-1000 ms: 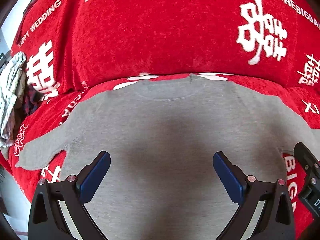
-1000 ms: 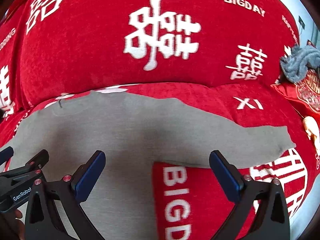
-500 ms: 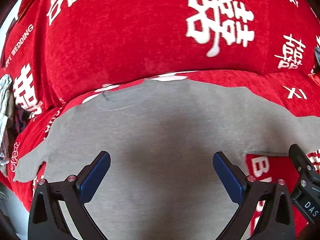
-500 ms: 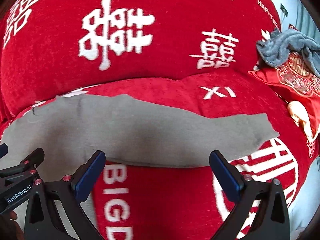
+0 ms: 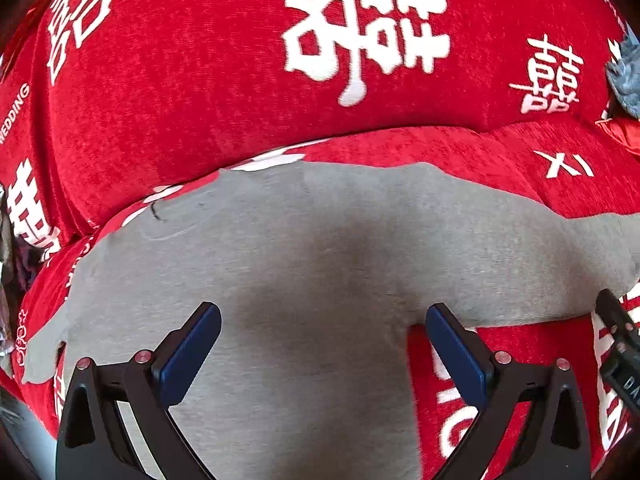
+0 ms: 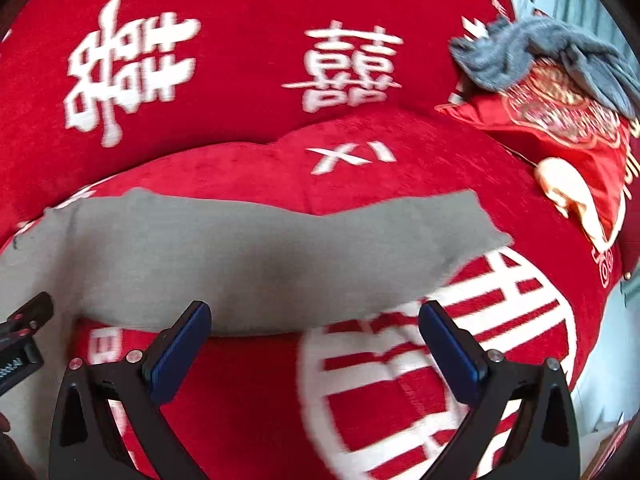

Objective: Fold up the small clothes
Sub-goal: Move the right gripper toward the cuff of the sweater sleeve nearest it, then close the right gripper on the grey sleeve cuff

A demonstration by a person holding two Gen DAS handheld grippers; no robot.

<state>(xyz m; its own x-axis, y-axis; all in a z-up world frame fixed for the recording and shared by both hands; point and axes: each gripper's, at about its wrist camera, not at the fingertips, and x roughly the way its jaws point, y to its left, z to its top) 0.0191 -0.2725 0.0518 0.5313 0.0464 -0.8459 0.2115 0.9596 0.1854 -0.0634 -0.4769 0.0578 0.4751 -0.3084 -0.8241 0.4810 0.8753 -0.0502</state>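
Observation:
A small grey long-sleeved top [image 5: 304, 264] lies flat on a red sofa seat, neck toward the backrest. My left gripper [image 5: 322, 344] is open and empty just above the top's body, near its right side edge. In the right wrist view the top's right sleeve [image 6: 280, 256] stretches out to the right, cuff at the far end. My right gripper [image 6: 314, 344] is open and empty, hovering over the lower edge of that sleeve and the red cover.
The red sofa cover [image 5: 360, 40] with white characters forms seat and backrest. A red embroidered cushion [image 6: 568, 140] with a grey garment [image 6: 540, 56] on it sits at the right. More clothes [image 5: 8, 280] lie at the far left edge.
Both grippers have moved to the right along the top. The left one went from the body's middle to its right side; the right one went out over the right sleeve. Both stayed open.

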